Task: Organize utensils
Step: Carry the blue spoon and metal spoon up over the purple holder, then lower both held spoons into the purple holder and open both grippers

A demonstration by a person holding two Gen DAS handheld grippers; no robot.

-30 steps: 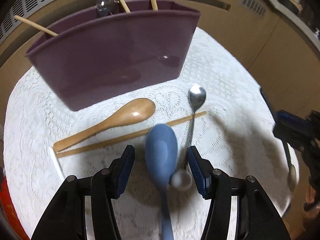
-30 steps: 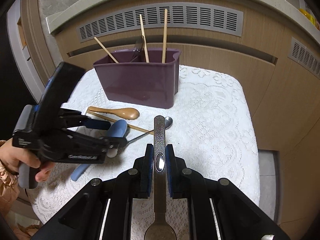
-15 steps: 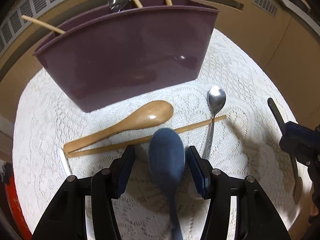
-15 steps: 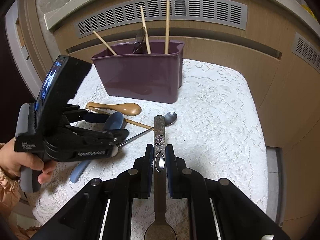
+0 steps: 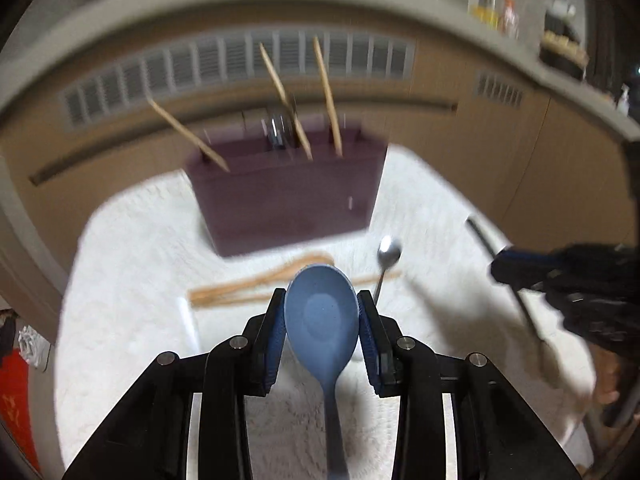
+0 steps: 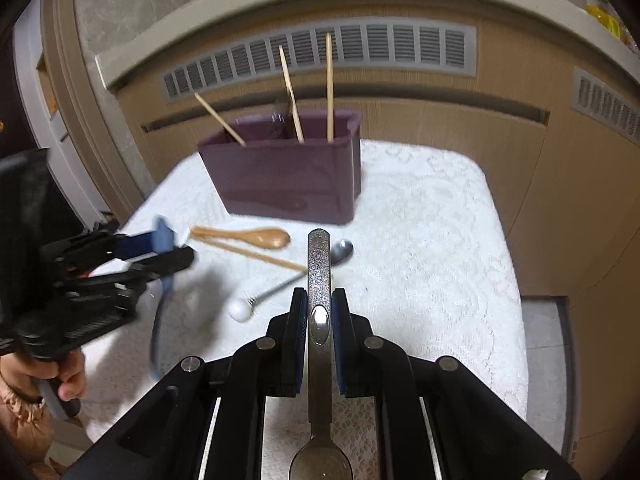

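My left gripper (image 5: pixel 321 322) is shut on the bowl of a blue spoon (image 5: pixel 320 316) and holds it lifted above the white lace cloth; it also shows at the left of the right wrist view (image 6: pixel 160 252). My right gripper (image 6: pixel 319 312) is shut on the handle of a metal spoon (image 6: pixel 319 276), bowl end toward the camera. The purple utensil holder (image 6: pixel 288 176) stands at the back of the table with several chopsticks (image 6: pixel 329 88) in it. A wooden spoon (image 6: pixel 256 236), a chopstick (image 6: pixel 260 256) and a white-tipped metal spoon (image 6: pixel 296 276) lie on the cloth.
The table (image 6: pixel 440 240) is covered by a white lace cloth. Wooden cabinet fronts with vent grilles (image 6: pixel 320 52) stand right behind the holder. A white utensil (image 5: pixel 188 320) lies at the cloth's left side. The table's right edge drops to the floor (image 6: pixel 544 340).
My left gripper has closed on the blue spoon's bowl, lifted it off the cloth and pulled back from the holder. The right gripper has kept its metal spoon, nearly still.
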